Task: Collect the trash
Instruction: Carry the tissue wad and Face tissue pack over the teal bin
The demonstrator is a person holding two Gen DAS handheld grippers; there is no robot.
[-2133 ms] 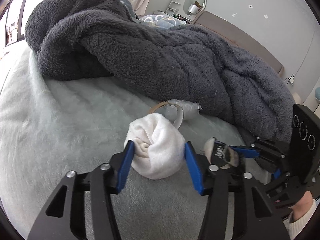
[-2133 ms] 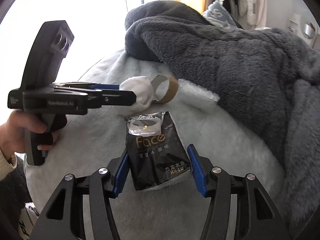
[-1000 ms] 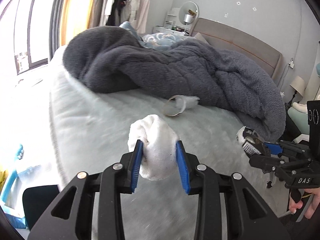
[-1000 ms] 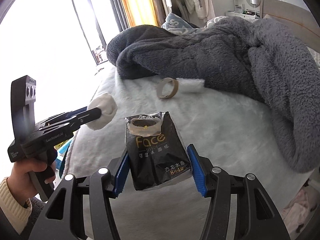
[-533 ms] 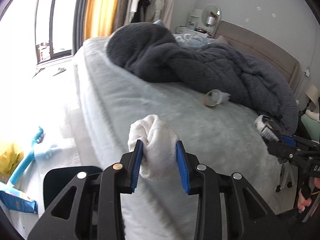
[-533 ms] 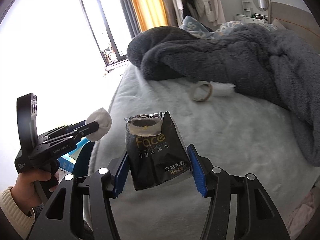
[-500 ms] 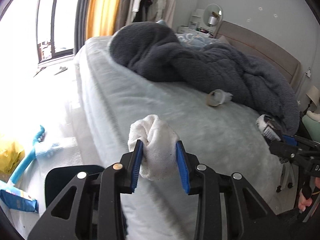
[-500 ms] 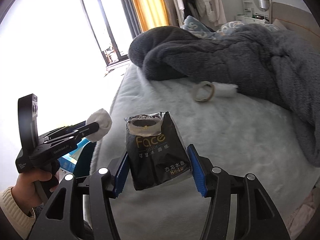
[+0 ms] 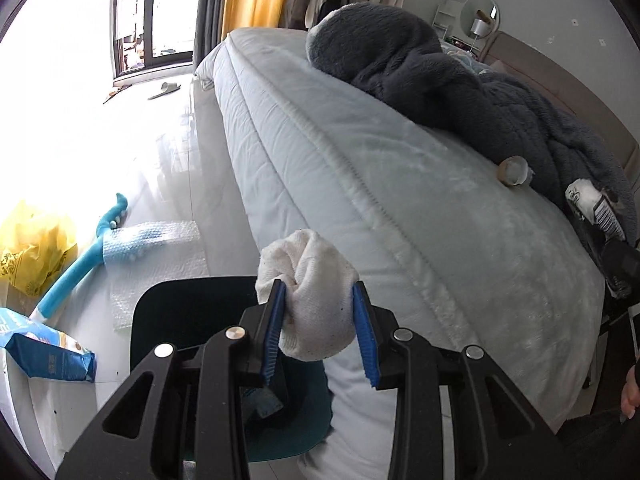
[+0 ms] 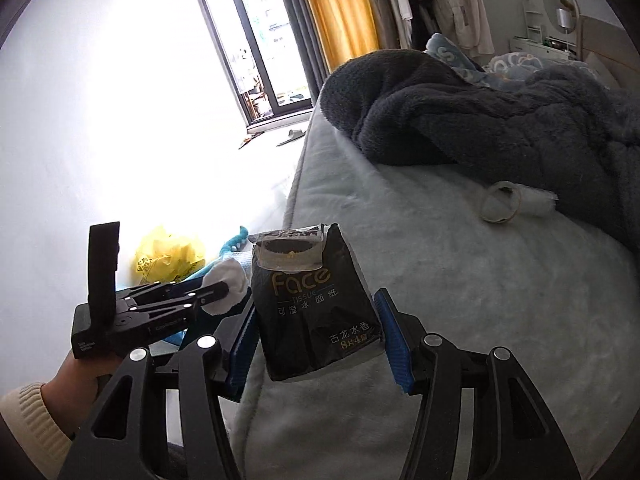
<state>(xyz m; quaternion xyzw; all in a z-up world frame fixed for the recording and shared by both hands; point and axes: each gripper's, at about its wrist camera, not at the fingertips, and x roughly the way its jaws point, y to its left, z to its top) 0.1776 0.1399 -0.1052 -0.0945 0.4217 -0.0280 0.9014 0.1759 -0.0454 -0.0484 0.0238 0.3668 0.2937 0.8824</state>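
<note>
My left tongs [image 9: 319,330] clamp the white wad [image 9: 310,300] above the bin [image 9: 192,312]; right tongs [image 10: 316,338] grip the tissue pack [image 10: 316,312].

This is a home bedroom: a wide bed [image 9: 400,184] with a rumpled grey fleece blanket [image 9: 460,92] by its padded headboard [image 9: 560,76], clothes hanging [image 10: 436,4] beside a yellow curtain [image 10: 340,16], and a round vanity mirror [image 9: 480,12].

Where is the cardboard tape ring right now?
The cardboard tape ring lies on the bed, at the right in the right wrist view, touching a white crumpled wrapper beside the dark grey blanket.
</note>
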